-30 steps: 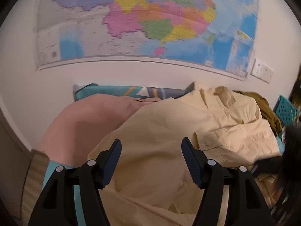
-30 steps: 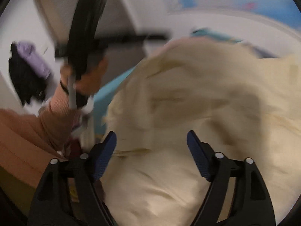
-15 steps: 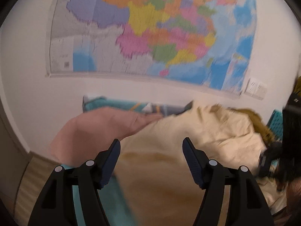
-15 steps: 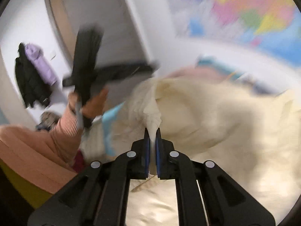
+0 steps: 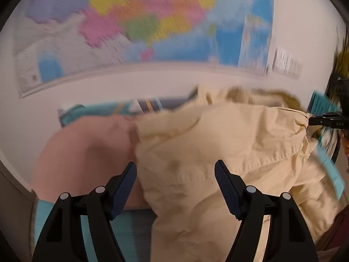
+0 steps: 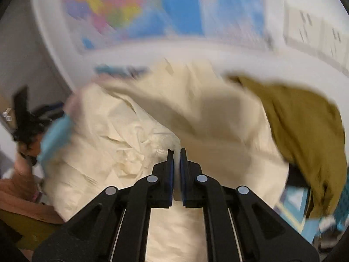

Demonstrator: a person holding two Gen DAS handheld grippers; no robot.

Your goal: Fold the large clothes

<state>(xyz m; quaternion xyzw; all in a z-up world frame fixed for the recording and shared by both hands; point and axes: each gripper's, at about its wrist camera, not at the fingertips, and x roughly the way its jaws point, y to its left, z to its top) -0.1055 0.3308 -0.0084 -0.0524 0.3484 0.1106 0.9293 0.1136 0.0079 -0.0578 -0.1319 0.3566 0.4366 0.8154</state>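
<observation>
Item, cream jacket (image 6: 135, 144): since a second ago we pinched its fold in the right hand-held gripper (image 6: 177, 152), jaws pressed together at lower centre, lifting it rightward; left hand-held gripper (image 5: 175, 187) spread, empty above it—fold begun.

Both grippers, left gripper (image 5: 175, 184) and right gripper (image 6: 177, 159), are black plastic with silver rivets. Ribbed dark-blue pads (image 5: 122, 193) line their fingers. A pinkish-brown sleeve (image 6: 19, 193) shows.
</observation>
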